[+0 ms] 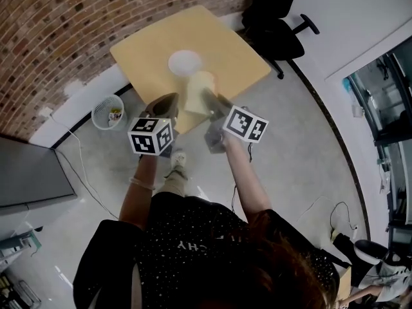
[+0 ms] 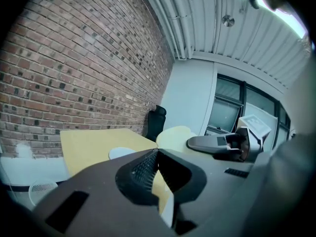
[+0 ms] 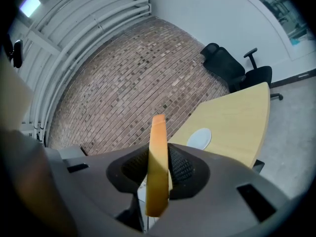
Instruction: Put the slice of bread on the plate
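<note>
A pale slice of bread (image 1: 198, 90) stands upright in the air over the near edge of the yellow table (image 1: 225, 44), with my right gripper (image 1: 208, 99) shut on it. In the right gripper view the slice (image 3: 158, 172) shows edge-on between the ribbed pads (image 3: 181, 168). The white plate (image 1: 185, 62) lies bare on the table beyond it, also visible as the plate (image 3: 200, 138) and the plate (image 2: 121, 152). My left gripper (image 1: 168, 103) hovers just left of the bread, its jaws together with nothing in them, as the left gripper (image 2: 154, 154) in its own view.
A brick wall (image 1: 77, 24) runs behind the table. A white mesh waste basket (image 1: 107, 111) stands on the floor at the left of the table. A black office chair (image 1: 277, 18) is at the table's far right corner. The person's shoe (image 1: 177, 158) is near the table edge.
</note>
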`<state>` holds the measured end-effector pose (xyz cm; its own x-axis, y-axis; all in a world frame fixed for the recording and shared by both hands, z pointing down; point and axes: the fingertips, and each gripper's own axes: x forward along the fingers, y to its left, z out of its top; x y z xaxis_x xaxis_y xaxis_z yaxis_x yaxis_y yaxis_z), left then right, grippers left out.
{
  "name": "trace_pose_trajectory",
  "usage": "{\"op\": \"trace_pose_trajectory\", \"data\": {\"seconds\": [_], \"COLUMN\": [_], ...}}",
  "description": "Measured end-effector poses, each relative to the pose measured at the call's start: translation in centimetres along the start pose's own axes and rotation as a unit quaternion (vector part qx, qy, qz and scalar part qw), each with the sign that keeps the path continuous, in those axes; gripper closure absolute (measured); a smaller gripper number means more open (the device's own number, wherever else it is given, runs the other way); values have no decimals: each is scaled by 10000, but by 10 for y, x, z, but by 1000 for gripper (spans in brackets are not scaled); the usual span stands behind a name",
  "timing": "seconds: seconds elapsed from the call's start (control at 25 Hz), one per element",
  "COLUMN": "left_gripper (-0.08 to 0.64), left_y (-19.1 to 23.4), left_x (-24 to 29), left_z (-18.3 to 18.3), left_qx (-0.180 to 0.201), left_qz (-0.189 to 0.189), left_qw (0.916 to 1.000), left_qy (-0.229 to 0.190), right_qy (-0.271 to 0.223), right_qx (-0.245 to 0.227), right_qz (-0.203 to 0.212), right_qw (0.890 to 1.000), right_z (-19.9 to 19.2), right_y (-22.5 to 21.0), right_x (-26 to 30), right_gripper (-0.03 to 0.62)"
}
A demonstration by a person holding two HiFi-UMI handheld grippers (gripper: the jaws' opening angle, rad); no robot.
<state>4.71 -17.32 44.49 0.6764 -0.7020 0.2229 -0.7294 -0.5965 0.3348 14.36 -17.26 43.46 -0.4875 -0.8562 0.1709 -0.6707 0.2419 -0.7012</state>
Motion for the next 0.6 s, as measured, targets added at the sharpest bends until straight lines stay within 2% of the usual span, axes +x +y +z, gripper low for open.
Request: {"op": "trace_pose_trajectory", "data": {"seconds": [0.24, 0.6], "left_gripper": [551, 551], "left_y": [33, 84], "left_x": [47, 113], "left_z": [12, 40], "left_qx": [-118, -320], "left_qz": [-141, -316], "left_qw": [9997, 9989], "left_qy": [156, 145], "right_qy": [61, 148], "right_qx": [45, 11], "right_qz": [-168, -307], "right_qw": [9998, 9994], "right_z": [22, 56], "right_y": [-22, -49], "right_x": [48, 118], "right_gripper": [497, 497]}}
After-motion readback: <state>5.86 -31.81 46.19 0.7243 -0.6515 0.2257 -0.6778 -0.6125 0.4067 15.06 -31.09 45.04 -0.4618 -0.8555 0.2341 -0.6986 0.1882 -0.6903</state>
